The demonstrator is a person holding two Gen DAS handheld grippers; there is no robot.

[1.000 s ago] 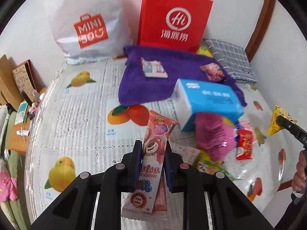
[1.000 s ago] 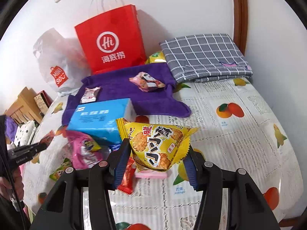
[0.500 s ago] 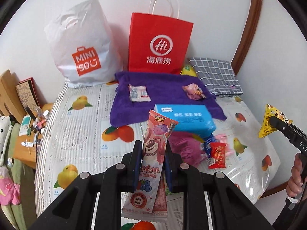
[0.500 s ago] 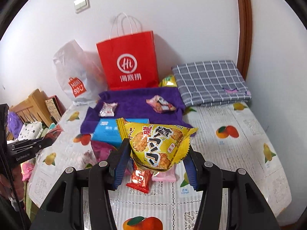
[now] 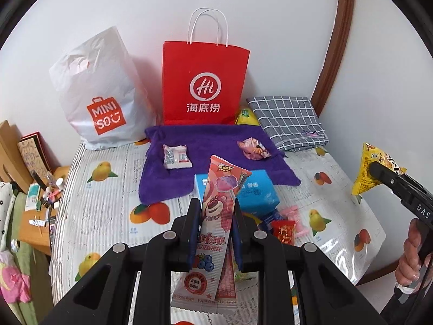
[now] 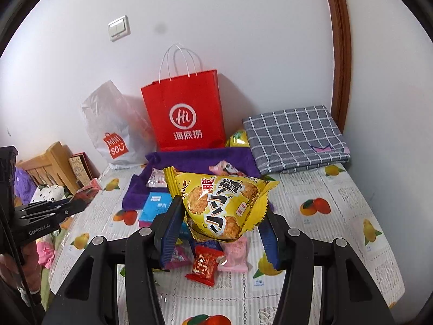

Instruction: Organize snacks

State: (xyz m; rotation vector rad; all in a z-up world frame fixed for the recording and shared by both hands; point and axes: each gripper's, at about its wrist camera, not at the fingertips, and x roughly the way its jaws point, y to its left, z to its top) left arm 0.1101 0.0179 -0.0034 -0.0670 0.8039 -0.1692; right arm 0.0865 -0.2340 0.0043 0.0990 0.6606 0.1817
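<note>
**Two grippers, each holding a snack packet above a cluttered table**

The left gripper (image 5: 213, 216) has its jaws drawn narrow, pinching a long pink snack stick packet (image 5: 216, 216) that stands nearly upright between them. The right gripper (image 6: 219, 222) has its jaws set wider apart, clamped on a puffed yellow cracker bag (image 6: 222, 205) held clear of the table (image 6: 338, 216), which is covered by a fruit-print cloth. Below and ahead of both lie loose snacks: a red packet (image 6: 204, 265), a pale pink packet (image 6: 235, 252) just beside it, and a blue tissue pack (image 5: 254, 192) partly hidden behind the held items. Farther back a purple towel (image 5: 211, 140) carries two small wrapped snacks (image 5: 177, 157) (image 5: 253, 149), well apart. Against the wall stand a red paper bag (image 5: 203, 86) and a white plastic bag (image 5: 100, 92), side by side. A folded grey checked cloth (image 6: 295, 138) sits at the far right corner, with a yellow packet (image 6: 238, 138) wedged between it and the red bag.
</note>
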